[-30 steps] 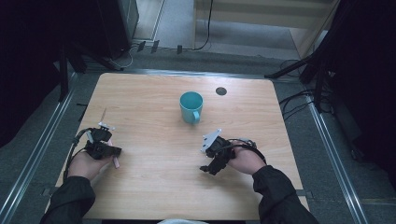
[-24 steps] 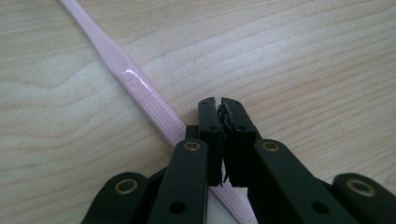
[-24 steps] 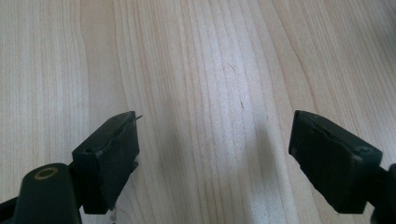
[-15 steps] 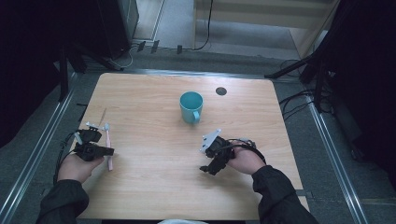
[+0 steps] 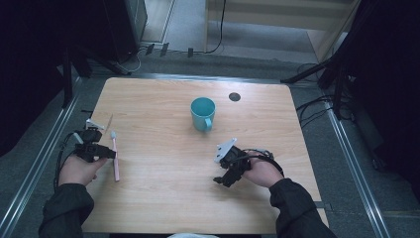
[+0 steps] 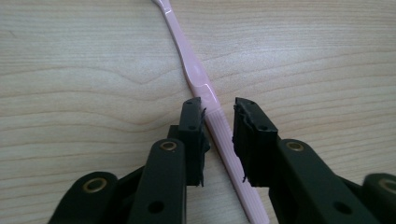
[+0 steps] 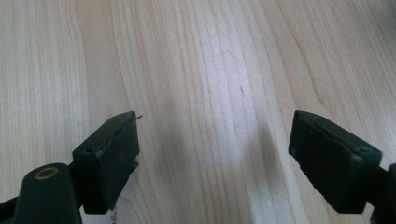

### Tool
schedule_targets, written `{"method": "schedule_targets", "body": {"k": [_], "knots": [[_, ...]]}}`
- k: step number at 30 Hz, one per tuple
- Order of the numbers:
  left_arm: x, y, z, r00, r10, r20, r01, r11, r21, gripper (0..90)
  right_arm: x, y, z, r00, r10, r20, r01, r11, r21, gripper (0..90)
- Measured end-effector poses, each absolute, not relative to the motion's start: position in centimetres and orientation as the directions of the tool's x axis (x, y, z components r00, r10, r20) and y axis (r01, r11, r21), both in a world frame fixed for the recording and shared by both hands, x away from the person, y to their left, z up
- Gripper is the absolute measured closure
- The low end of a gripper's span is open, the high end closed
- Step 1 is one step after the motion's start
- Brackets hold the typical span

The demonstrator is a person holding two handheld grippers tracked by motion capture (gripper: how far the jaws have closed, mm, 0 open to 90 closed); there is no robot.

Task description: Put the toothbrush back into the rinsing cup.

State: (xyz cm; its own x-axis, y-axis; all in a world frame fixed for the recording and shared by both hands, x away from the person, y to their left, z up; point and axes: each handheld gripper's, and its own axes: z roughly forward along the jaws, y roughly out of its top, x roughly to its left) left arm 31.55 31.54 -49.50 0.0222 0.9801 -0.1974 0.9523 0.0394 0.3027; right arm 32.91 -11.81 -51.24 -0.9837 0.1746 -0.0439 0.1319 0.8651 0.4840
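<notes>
A pink toothbrush (image 5: 115, 156) lies flat on the wooden table (image 5: 163, 198) at the left, its white head pointing to the far side. My left gripper (image 5: 110, 152) reaches to it from the left. In the left gripper view the handle (image 6: 196, 74) runs between the jaws of the left gripper (image 6: 218, 109), which have just been opening. The handle lies close by one jaw, and a gap shows at the other. My right gripper (image 5: 220, 173) rests low over the table at the right, and the right gripper (image 7: 215, 135) stands wide open over bare wood.
A teal cup (image 5: 203, 113) stands upright in the far middle of the table, handle toward me. A dark round hole (image 5: 235, 96) sits behind it to the right. Metal rails and cables run along the floor on both sides.
My left gripper has drawn back to the left and its jaws have parted around the toothbrush, which now lies on the table. The right gripper has not moved.
</notes>
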Motion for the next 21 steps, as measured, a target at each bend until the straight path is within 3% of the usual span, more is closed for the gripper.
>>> {"method": "schedule_targets", "body": {"k": [6,21], "knots": [[32.5,31.3,-49.7,0.0,0.988,-0.156,0.966,0.04,0.254,72.7,32.7,-12.1,-51.3,-0.983,0.176,-0.057,0.128,0.868,0.48,16.1],[34.4,31.8,-50.0,-0.065,0.98,-0.191,0.983,0.096,0.157,69.6,32.1,-13.3,-51.5,-0.974,0.216,-0.064,0.161,0.867,0.472,16.1]]}}
